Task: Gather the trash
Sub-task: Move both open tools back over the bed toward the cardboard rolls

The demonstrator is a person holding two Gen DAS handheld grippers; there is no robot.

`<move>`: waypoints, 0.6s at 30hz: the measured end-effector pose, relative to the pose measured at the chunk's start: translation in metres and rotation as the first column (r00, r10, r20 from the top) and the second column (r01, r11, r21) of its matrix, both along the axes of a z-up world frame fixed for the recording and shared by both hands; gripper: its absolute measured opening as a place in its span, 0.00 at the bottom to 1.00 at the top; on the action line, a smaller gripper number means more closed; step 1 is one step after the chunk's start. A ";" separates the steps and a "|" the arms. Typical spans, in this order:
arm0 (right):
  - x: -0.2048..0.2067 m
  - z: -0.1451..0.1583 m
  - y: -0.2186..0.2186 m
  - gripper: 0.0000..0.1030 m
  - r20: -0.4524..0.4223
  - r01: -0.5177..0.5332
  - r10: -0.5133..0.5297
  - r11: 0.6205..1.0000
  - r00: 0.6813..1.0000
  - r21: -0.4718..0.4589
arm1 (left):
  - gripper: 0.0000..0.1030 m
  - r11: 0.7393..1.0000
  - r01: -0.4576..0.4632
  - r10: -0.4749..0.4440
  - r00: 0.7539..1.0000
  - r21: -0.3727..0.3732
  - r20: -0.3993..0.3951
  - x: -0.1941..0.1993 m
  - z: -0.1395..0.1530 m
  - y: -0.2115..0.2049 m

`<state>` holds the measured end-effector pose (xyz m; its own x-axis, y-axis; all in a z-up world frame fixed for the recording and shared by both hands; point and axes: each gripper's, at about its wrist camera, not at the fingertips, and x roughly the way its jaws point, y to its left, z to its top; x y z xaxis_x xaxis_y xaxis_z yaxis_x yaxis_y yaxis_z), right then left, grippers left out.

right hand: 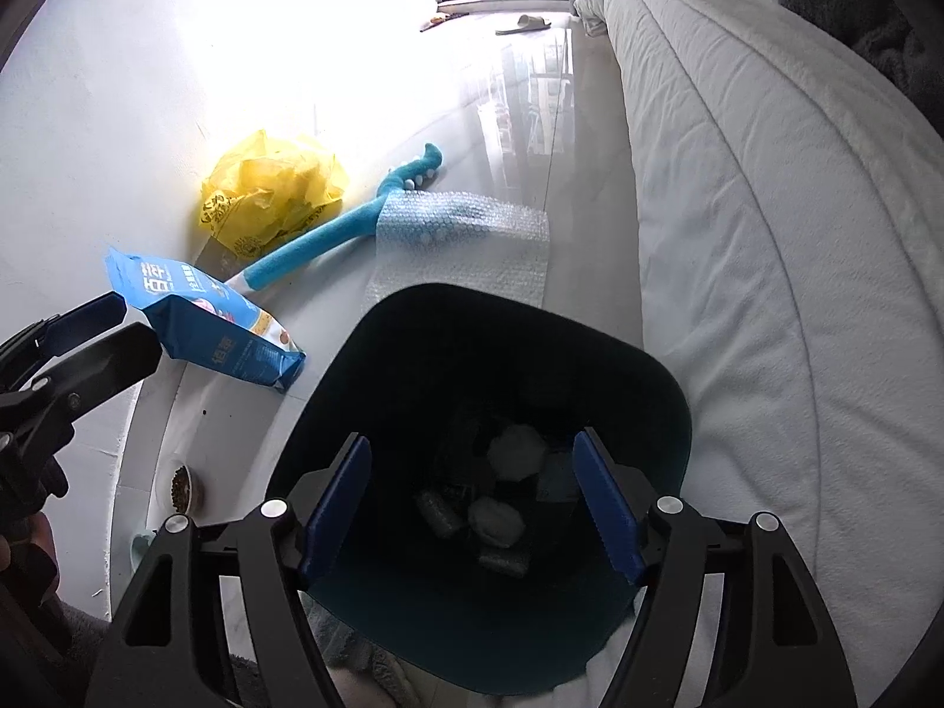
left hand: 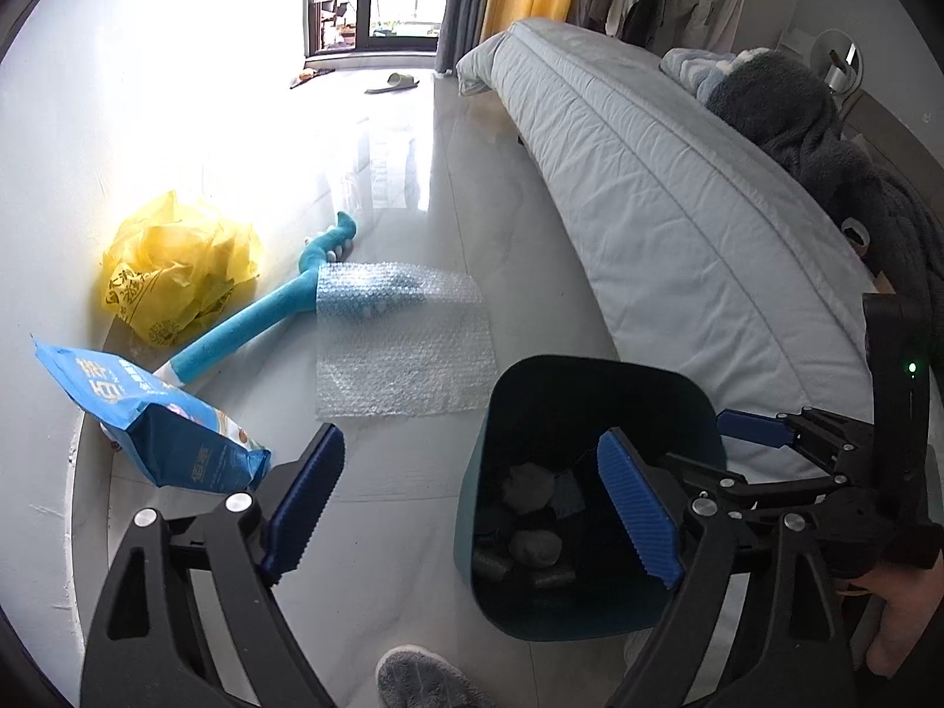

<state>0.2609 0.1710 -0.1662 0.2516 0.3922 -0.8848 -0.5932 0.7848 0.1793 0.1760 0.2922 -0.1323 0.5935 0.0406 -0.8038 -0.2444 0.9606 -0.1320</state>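
Bin: dark teal trash bin (right hand: 661, 413) stands on the pale tiled floor (left hand: 413, 189), just beside the bed (left hand: 678, 224) on its right; crumpled wads and foam bits (right hand: 513, 448) lie at its bottom.
Right gripper: right gripper (right hand: 472, 507) hangs over the bin mouth, jaws about half open, nothing between them.
Left gripper: left gripper (left hand: 466, 501) hovers at the bin's left rim, jaws spread wide and empty.
Trash on floor: bubble wrap sheet (left hand: 407, 342) lies flat beyond the bin, overlapping a blue foam tube (left hand: 259, 318); farther left sit a crumpled yellow plastic bag (left hand: 177, 265) and, nearer, a blue snack bag (left hand: 171, 430).
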 end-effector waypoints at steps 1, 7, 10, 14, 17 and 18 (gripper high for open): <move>0.000 0.007 -0.002 0.70 0.022 -0.001 0.001 1.000 1.000 0.015 | 0.88 1.000 0.001 -0.001 1.000 -0.005 0.016 0.001 0.006 -0.003; 0.002 0.040 -0.022 0.70 0.122 0.007 -0.017 0.997 0.992 0.083 | 0.89 1.000 0.027 -0.028 0.996 0.010 0.082 0.008 0.034 -0.021; 0.006 0.053 -0.036 0.70 0.155 0.020 -0.038 0.993 0.987 0.116 | 0.90 0.999 0.042 -0.045 0.992 0.028 0.122 0.010 0.051 -0.033; 0.010 0.069 -0.057 0.71 0.192 0.045 -0.075 0.987 0.979 0.154 | 0.91 0.997 0.057 -0.067 0.982 0.059 0.179 0.011 0.072 -0.050; 0.014 0.080 -0.074 0.73 0.217 0.066 -0.103 0.983 0.971 0.170 | 0.93 0.995 0.059 -0.075 0.970 0.075 0.232 0.013 0.089 -0.064; 0.015 0.083 -0.080 0.74 0.225 0.071 -0.109 0.982 0.968 0.173 | 0.94 0.995 0.055 -0.074 0.966 0.082 0.247 0.014 0.093 -0.068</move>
